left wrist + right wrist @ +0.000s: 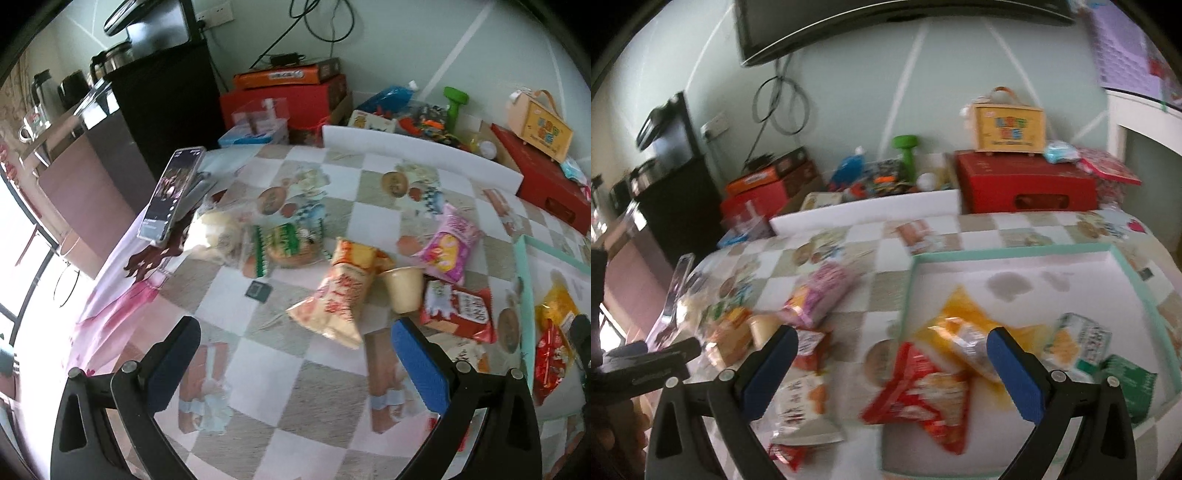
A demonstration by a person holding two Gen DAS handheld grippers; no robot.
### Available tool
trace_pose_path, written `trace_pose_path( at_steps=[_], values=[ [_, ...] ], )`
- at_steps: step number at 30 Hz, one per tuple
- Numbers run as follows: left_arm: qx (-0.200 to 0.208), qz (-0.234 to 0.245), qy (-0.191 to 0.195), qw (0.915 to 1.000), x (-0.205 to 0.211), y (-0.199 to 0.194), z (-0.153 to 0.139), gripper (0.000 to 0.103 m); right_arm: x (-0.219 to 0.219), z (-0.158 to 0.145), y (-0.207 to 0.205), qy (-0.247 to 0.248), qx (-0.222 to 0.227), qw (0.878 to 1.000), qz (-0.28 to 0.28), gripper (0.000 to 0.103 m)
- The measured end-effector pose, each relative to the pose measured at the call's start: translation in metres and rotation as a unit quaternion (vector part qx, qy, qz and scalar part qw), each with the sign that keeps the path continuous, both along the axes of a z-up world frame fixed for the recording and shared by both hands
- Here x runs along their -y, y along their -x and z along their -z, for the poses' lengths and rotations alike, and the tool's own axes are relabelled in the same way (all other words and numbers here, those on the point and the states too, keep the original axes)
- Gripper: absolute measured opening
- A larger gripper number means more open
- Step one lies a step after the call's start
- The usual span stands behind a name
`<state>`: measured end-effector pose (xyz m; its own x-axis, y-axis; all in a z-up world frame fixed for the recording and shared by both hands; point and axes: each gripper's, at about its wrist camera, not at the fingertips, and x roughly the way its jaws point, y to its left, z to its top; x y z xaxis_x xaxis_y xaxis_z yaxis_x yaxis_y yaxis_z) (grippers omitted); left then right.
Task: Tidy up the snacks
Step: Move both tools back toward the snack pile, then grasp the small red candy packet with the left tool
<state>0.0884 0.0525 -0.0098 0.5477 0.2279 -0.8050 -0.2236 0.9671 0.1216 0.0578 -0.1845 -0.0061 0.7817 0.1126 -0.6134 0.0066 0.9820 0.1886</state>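
Snack packets lie scattered on the checkered tablecloth (295,369): a cream and orange packet (341,295), a beige cup (402,288), a pink packet (448,247), a red packet (458,310) and a green-labelled bag (284,245). My left gripper (295,354) hangs open just in front of the cream packet, holding nothing. In the right wrist view a mint-rimmed tray (1015,254) holds a red packet (923,395), a yellow packet (967,332) and green packets (1123,376). My right gripper (890,365) is open above the tray's near left part, over the red packet.
A phone (173,192) leans on a stand at the table's left. A white foam strip (417,151), red boxes (550,184), a green dumbbell (454,103) and a wooden box (539,129) line the far edge by the wall. A black cabinet (162,99) stands at the left.
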Motion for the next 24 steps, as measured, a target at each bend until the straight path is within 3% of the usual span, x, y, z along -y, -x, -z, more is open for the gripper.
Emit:
trace_pose_path(
  at_steps=[13,24],
  values=[
    [-0.027,-0.016,0.019,0.9993,-0.028,0.01,0.02,0.103,-0.072,0.025,0.0,0.012,-0.058,0.994,-0.093,0.103],
    [-0.042,-0.001,0.065,0.997,-0.029,0.022,0.031,0.103,-0.073,0.032,0.03,0.037,-0.09,0.992,-0.077,0.103]
  ],
)
